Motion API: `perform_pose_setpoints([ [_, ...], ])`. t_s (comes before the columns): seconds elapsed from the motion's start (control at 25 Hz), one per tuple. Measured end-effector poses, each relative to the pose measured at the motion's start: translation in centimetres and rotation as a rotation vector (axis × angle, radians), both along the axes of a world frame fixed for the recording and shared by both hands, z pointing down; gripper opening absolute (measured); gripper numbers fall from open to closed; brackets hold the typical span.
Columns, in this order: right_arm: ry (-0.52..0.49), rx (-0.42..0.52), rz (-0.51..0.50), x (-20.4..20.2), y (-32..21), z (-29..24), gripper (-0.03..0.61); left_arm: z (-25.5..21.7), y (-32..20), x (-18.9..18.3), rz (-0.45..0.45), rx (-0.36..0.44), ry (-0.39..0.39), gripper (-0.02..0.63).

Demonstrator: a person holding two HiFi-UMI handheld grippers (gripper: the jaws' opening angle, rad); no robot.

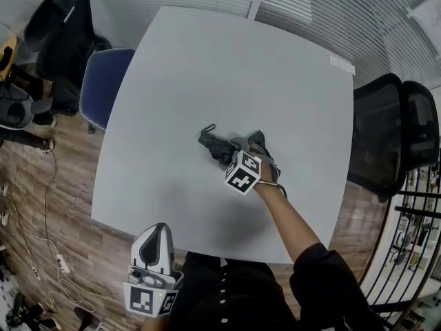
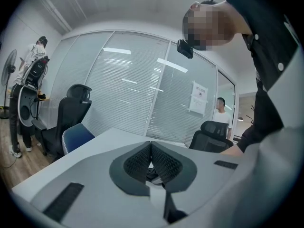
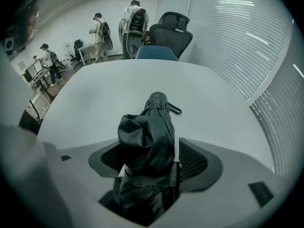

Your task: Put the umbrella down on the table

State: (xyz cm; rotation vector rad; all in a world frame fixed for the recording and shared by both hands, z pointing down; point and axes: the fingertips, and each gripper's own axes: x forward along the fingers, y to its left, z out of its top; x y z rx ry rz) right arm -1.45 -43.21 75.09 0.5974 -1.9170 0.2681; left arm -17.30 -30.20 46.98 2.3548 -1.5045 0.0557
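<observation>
The folded black umbrella (image 1: 215, 145) lies on the grey table (image 1: 207, 61) near its middle, its strap end pointing toward 10 o'clock in the head view. The right gripper (image 3: 152, 152) reaches down to it from 4 o'clock. Its fingers are spread wide on either side of the bundled cloth. A sliver of tabletop shows between the umbrella and the right-hand pad (image 3: 192, 159), and the other pad is partly hidden behind the fabric. The left gripper (image 2: 151, 146) hangs off the table's near edge at 7 o'clock in the head view, its fingers pressed together with nothing between them. A blue chair (image 1: 103, 88) stands at the table's 9 o'clock side and a black chair (image 1: 393, 136) at its 3 o'clock side.
</observation>
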Motion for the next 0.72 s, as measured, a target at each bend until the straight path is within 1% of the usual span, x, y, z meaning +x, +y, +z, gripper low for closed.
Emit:
perform_pose_setpoints([
  [0.16,-0.03,0.057,0.038,0.7,0.0,-2.3,0.327,-0.8,-0.1,0.1,0.013,0.022,0.006,0.015],
  [0.28,-0.104,0.104,0.066,1.3,0.5,-4.7,0.327,-1.3,-0.2,0.5,0.023,0.04,0.005,0.015],
  [0.36,-0.152,0.157,0.079,1.9,0.9,-6.7,0.314,-1.8,-0.3,1.0,0.032,0.056,0.005,0.015],
  [0.4,-0.172,0.195,0.087,2.3,1.0,-7.9,0.28,-2.1,-0.3,1.3,0.036,0.066,0.006,0.015],
  [0.48,-0.22,0.272,0.111,3.1,1.4,-10.3,0.159,-2.8,-0.5,1.8,0.046,0.085,0.008,0.015],
  [0.52,-0.246,0.299,0.129,3.5,1.6,-11.4,0.127,-3.1,-0.5,2.0,0.051,0.093,0.009,0.015],
  [0.64,-0.325,0.346,0.182,4.6,2.6,-14.4,0.063,-4.1,-0.6,2.8,0.068,0.121,0.01,0.015],
  [0.72,-0.381,0.364,0.203,5.2,3.5,-16.5,0.049,-4.9,-0.7,3.4,0.082,0.141,0.012,0.015],
])
